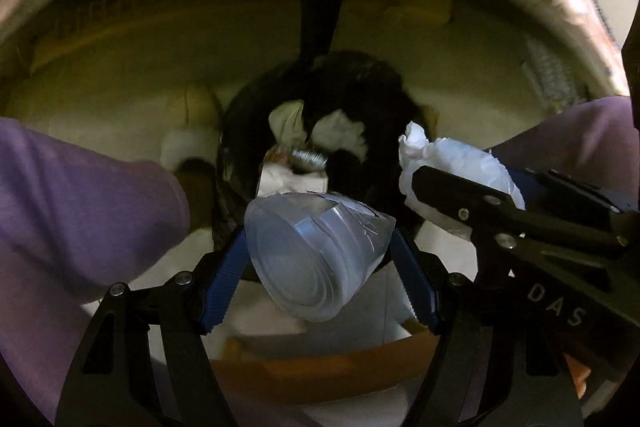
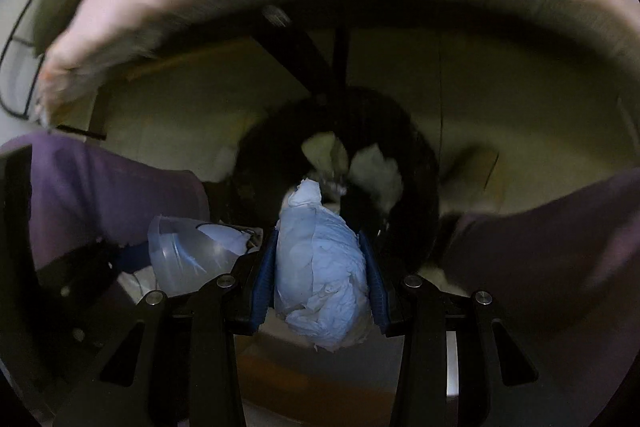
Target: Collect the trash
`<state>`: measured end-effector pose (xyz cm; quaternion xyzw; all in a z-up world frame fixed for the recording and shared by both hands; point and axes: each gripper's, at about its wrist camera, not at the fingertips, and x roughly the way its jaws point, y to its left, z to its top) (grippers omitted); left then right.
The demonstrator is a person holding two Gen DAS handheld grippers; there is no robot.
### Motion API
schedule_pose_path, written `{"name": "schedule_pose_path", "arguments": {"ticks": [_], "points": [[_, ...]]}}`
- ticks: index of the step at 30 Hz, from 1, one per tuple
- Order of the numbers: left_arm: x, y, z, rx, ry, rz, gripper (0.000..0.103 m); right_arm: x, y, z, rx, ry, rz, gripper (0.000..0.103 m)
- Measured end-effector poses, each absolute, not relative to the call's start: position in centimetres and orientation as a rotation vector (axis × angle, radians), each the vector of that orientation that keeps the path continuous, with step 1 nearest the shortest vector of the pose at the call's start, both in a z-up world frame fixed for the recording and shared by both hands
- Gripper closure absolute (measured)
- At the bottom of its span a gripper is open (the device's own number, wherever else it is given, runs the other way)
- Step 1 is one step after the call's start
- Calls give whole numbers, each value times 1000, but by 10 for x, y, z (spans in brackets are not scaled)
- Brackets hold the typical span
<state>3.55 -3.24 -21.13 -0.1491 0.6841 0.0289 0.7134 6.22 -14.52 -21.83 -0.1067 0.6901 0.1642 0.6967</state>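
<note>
1. Fingers: left gripper clamps crushed translucent plastic cup; right gripper pinches crumpled white paper wad.
2. Both hang above black-lined trash bin, presumably positioned for dropping.

Left gripper: black linkage arms, silver screws, blue ribbed pads. Right gripper same; "DAS" lettering. Purple trousers beyond.

Both grippers point downward side by side, left gripper and right gripper fingers clamped on loads.
</note>
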Motion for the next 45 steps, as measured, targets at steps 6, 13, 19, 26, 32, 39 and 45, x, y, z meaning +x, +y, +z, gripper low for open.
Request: {"name": "schedule_pose_path", "arguments": {"ticks": [6, 13, 19, 26, 32, 39, 45], "points": [[53, -38, -253, -303, 1635, 104, 31, 73, -154, -261, -239, 1646, 273, 65], [61, -39, -291, -258, 1728, 122, 31, 87, -156, -292, -218, 1720, 215, 64], [61, -38, -303, -288, 1751, 119, 31, 94, -167, -306, -149, 1769, 172, 63], [60, -39, -288, -332, 1627, 135, 6, 95, -166, -293, -135, 1716, 170, 37], [53, -32, -266, -382, 1531, 188, 6, 90, -165, -263, -117, 1637, 195, 27], [50, -45, -211, -358, 1296, 70, 6, 81, -150, -179, -206, 1376, 246, 27], [46, -45, -138, -234, 1020, 31, 6, 79, -156, -98, -224, 1092, 261, 15]]}}
